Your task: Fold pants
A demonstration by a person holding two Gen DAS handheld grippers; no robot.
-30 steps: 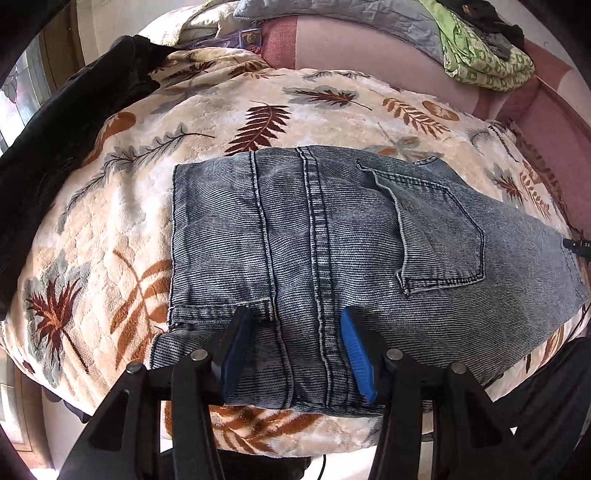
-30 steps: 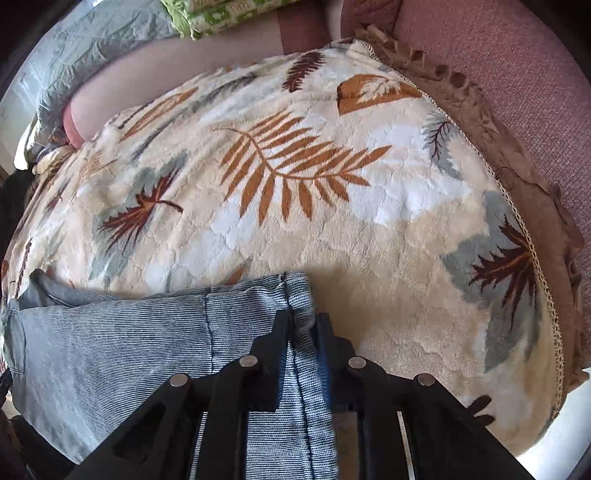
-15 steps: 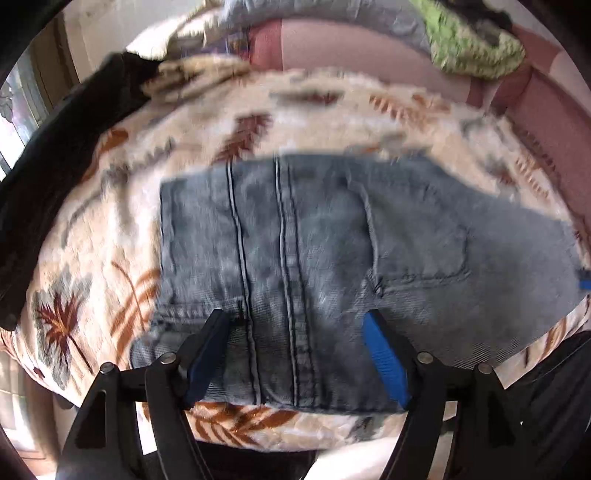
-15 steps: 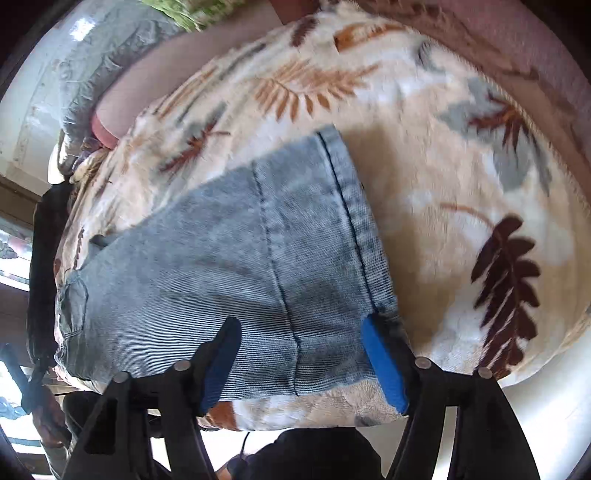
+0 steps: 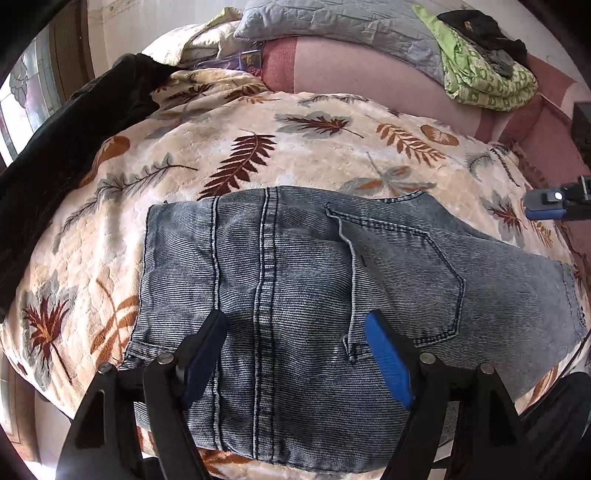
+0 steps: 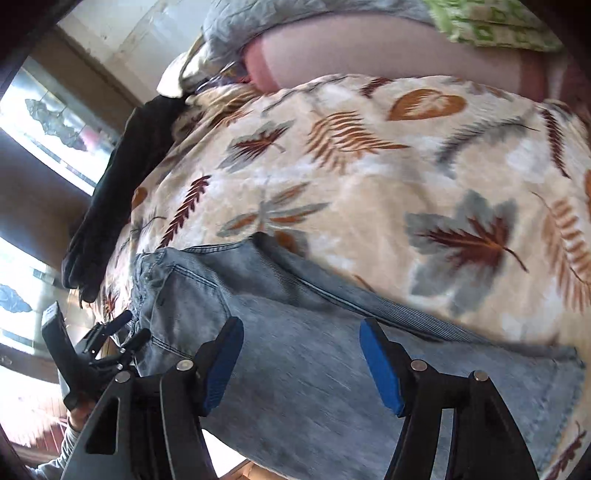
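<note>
Left gripper (image 5: 295, 354), bottom centre of the left wrist view: jaws spread wide, nothing clamped, blue pads poised over denim

Right gripper (image 6: 301, 365), bottom centre of the right wrist view: jaws likewise apart and empty, fabric below them blurred

Pants (image 5: 295, 295), faded grey-blue denim: folded into a compact stack, spread across the lower middle of the left view on the leaf-print blanket (image 5: 258, 147); back pocket (image 5: 402, 273) and central seam face up. Judged heavy for cloth, soft yet thick, not slippery, not fragile; best taken at a hemmed edge or corner of the stack, both layers pinched together

Black garment (image 5: 55, 155), upper left

Grey pillow (image 5: 332, 22) and green cloth (image 5: 480, 81), top of frame
</note>
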